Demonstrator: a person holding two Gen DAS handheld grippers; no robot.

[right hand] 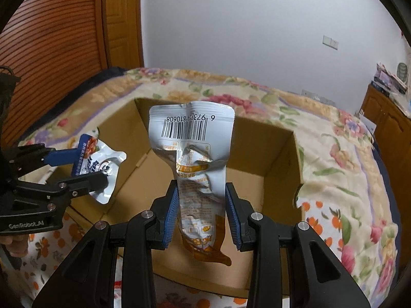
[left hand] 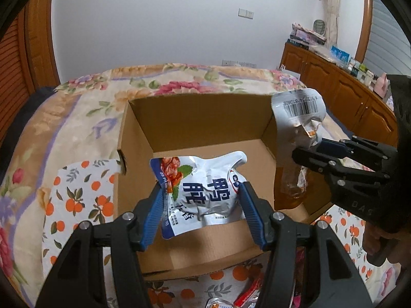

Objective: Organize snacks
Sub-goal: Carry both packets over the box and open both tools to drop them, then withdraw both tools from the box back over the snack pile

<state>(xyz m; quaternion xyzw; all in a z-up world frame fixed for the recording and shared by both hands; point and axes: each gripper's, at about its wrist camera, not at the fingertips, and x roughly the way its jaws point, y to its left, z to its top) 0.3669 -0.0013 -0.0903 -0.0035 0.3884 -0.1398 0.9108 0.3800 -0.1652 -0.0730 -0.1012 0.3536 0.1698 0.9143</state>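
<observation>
Hovering over the open cardboard box (left hand: 205, 118) – left gripper (left hand: 203, 205) fingers pinching a blue-and-white snack pouch (left hand: 203, 187), right gripper (right hand: 203, 213) fingers pinching an upright barcoded pouch (right hand: 192, 138) – both sat directly above its floor.

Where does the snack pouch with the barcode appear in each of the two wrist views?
Left wrist view: the barcode pouch is at the right edge, clamped by the right gripper.
Right wrist view: it stands in the centre, between the blue pads.
Shared landmark: the open cardboard box behind it.
</observation>
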